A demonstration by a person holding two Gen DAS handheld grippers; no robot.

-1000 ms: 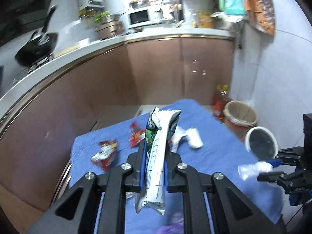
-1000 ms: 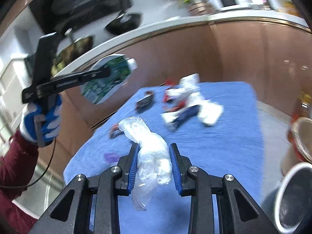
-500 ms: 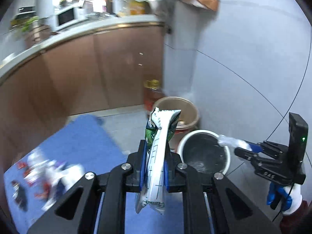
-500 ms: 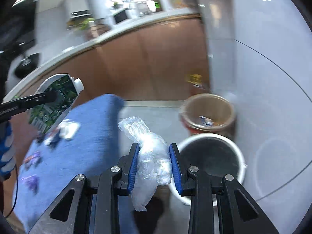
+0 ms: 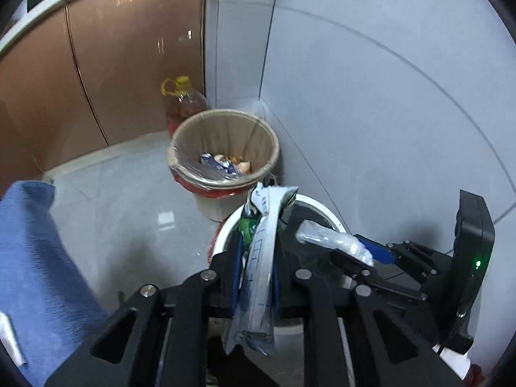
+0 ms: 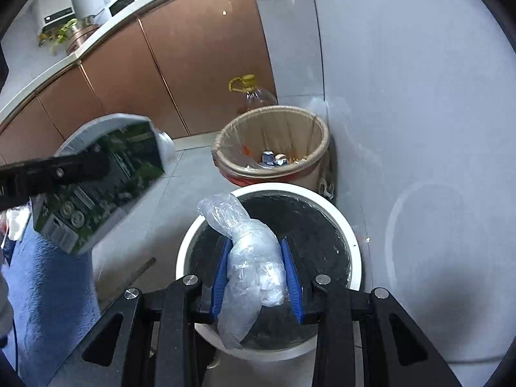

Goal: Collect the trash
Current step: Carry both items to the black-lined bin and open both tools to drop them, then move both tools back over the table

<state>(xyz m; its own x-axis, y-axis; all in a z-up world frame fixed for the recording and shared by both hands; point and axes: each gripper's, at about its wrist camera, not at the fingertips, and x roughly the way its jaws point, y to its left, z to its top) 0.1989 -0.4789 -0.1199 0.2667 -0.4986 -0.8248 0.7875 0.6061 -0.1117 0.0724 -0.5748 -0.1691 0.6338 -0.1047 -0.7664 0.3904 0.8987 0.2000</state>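
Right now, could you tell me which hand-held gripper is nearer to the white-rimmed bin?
Right. The right hand-held gripper holds the plastic bag above the white-rimmed bin; the left hand-held gripper, holding the carton, sits by its near edge.

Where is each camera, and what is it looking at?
Left wrist: sits on the left gripper, looks down at the white bin; shows its own fingers gripping a carton, plus the right gripper.
Right wrist: sits on the right gripper, looks down into the same bin; shows its fingers pinching a plastic bag, and the left gripper.
Shared: white bin, lined bin, oil bottle, carton, bag.
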